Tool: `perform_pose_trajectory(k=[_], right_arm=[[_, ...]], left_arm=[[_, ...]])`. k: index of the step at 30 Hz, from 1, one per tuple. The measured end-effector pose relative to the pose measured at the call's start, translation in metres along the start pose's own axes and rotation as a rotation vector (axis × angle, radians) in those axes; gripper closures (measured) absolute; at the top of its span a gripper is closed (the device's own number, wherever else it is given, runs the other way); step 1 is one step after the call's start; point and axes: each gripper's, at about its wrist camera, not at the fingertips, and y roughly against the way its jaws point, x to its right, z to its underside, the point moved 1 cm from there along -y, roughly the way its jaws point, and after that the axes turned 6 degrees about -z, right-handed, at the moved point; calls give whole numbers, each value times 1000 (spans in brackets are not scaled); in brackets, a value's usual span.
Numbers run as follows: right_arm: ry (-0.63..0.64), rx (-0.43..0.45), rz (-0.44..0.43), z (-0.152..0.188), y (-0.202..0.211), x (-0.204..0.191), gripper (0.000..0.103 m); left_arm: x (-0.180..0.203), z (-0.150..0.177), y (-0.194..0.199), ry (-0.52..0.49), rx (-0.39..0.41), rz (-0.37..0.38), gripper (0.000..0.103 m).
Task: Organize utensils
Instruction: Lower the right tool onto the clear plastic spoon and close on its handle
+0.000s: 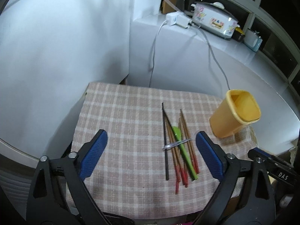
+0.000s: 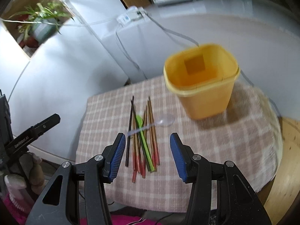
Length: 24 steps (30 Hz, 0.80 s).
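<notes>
A pile of chopsticks (image 1: 176, 153) (image 2: 139, 142) lies on a pink checked cloth (image 1: 120, 112) (image 2: 215, 146), with a green spoon (image 1: 182, 146) (image 2: 143, 140) and a clear plastic spoon (image 1: 177, 143) (image 2: 163, 121) across it. An empty yellow cup (image 1: 234, 112) (image 2: 202, 82) stands upright to the right of the pile. My left gripper (image 1: 151, 144) hovers open above the cloth, the pile near its right finger. My right gripper (image 2: 147, 146) is open above the near ends of the chopsticks. Neither holds anything.
White cabinets and a white appliance stand behind the cloth, with cables (image 1: 215, 56) hanging down. A rice cooker (image 1: 213, 19) sits at the back. A potted plant (image 2: 39, 22) stands at the far left. The left gripper's side (image 2: 31, 133) shows beside the right one.
</notes>
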Motion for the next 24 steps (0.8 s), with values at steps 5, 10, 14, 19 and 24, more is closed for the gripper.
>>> perform_pose_trajectory(k=[5,10,14,19,24], right_arm=[[-102,-88,-27,9,-32,19,55],[-232,-101,-55,12,-54,38,55],[-315,-101,-67,12,-72,45,62],[-346,-147,-58,15,-98,45,76],[-307,-181,-44,15,-116,37,82]], left_arm=[[-10,5,-29,35,-86,38,30],[-9,9,-60,21,-158,88,44],[-3,10,-84,-14,-214,136,54],[0,9,-105,-39,-243,168,58],[1,8,-125,-43,-279,193,64]])
